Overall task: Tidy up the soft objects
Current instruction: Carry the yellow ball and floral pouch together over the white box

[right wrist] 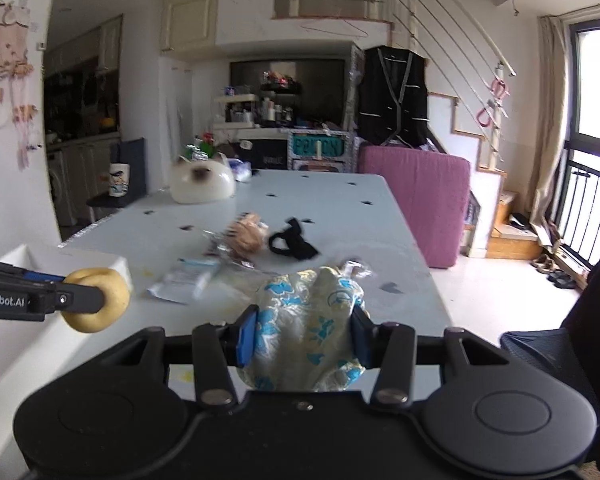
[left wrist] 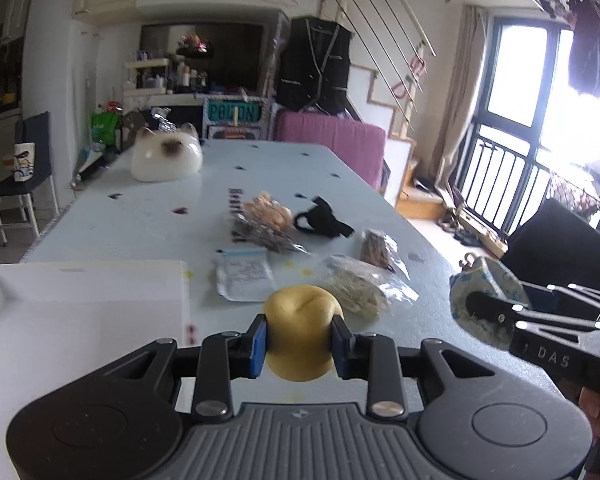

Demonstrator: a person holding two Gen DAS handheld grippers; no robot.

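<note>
My left gripper is shut on a soft yellow ball, its blue pads pressing dents into both sides, and holds it above the pale table. The same ball shows at the left of the right wrist view. My right gripper is shut on a crumpled cloth with blue flower print, lifted off the table; the cloth hangs at the right of the left wrist view.
A white box sits at the near left. Several clear bags, a tan plush and a black strap lie mid-table. A cat-shaped cushion rests at the far end. A pink sofa stands right of the table.
</note>
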